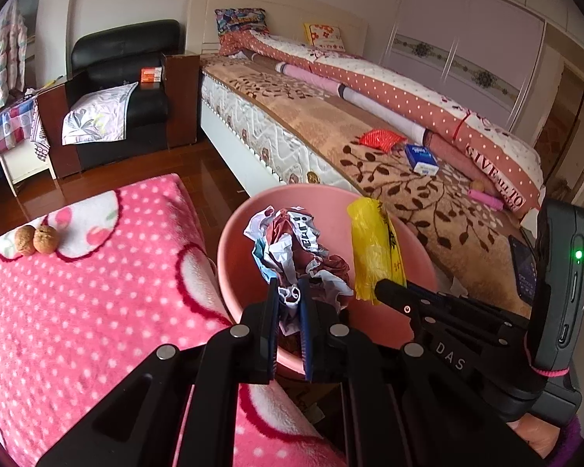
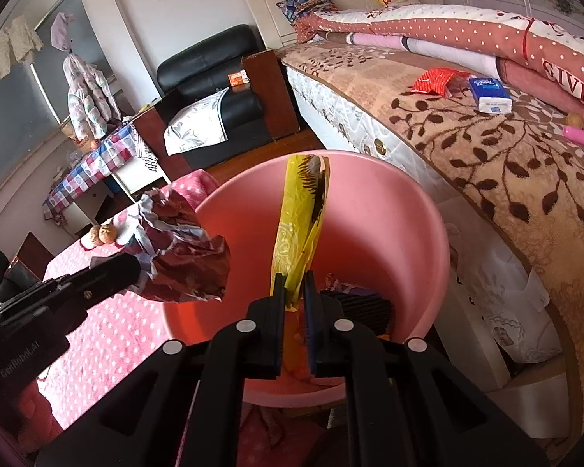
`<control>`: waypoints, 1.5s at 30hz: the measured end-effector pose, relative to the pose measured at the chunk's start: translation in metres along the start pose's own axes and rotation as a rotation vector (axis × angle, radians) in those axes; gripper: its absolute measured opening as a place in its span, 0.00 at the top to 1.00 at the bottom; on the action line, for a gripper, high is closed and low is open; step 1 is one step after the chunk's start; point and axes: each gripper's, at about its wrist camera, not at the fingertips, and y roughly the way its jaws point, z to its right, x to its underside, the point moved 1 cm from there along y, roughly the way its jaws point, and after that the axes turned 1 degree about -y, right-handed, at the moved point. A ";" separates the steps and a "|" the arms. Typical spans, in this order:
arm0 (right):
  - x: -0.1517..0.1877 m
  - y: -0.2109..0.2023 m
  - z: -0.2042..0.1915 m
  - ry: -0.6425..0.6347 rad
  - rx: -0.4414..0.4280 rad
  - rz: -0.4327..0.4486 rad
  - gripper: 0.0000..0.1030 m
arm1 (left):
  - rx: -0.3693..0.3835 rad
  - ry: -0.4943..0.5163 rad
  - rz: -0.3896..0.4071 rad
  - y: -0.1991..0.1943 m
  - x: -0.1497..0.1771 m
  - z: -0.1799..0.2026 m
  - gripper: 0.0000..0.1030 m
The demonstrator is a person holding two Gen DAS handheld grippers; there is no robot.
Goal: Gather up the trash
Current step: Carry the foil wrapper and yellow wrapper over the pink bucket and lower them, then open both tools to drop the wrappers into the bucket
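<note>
A pink plastic bin (image 1: 333, 202) (image 2: 401, 210) stands between a pink dotted blanket and the bed. My left gripper (image 1: 290, 292) is shut on a crumpled dark red and white paper wad (image 1: 292, 249), held over the bin's left rim; in the right wrist view the same wad (image 2: 183, 249) hangs at the left gripper's tip (image 2: 134, 270). My right gripper (image 2: 294, 286) is shut on a long yellow plastic wrapper (image 2: 299, 210) that stands up over the bin's mouth; the wrapper (image 1: 372, 249) shows beside the wad in the left wrist view. Dark trash (image 2: 364, 305) lies at the bin's bottom.
Two walnuts (image 1: 35, 239) lie on the pink dotted blanket (image 1: 78, 311). On the bed (image 1: 408, 194) lie a red packet (image 1: 381, 139), a blue tissue pack (image 1: 420, 158) and a pink tube (image 1: 486, 198). A black armchair (image 1: 124, 89) stands beyond on the wooden floor (image 1: 198, 167).
</note>
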 end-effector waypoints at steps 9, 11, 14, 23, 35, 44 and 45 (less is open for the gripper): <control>0.001 0.011 0.006 -0.002 0.026 -0.023 0.91 | 0.000 0.037 -0.037 0.025 0.001 0.010 0.92; 0.000 0.013 0.007 -0.006 0.031 -0.028 0.91 | 0.001 0.046 -0.043 0.029 0.001 0.012 0.92; 0.000 0.016 0.007 -0.008 0.036 -0.035 0.91 | 0.002 0.062 -0.054 0.034 0.001 0.016 0.92; -0.001 0.020 0.010 0.010 0.030 -0.053 0.91 | 0.000 0.053 -0.062 0.038 0.002 0.014 0.89; 0.000 0.016 0.013 0.030 0.026 -0.056 0.91 | 0.010 0.043 -0.015 0.022 0.000 0.012 0.60; 0.005 0.006 0.016 0.048 0.020 -0.044 0.80 | -0.010 0.054 0.023 0.006 0.003 0.015 0.50; 0.005 0.005 0.016 0.051 0.019 -0.041 0.79 | -0.010 0.055 0.028 0.003 0.003 0.015 0.48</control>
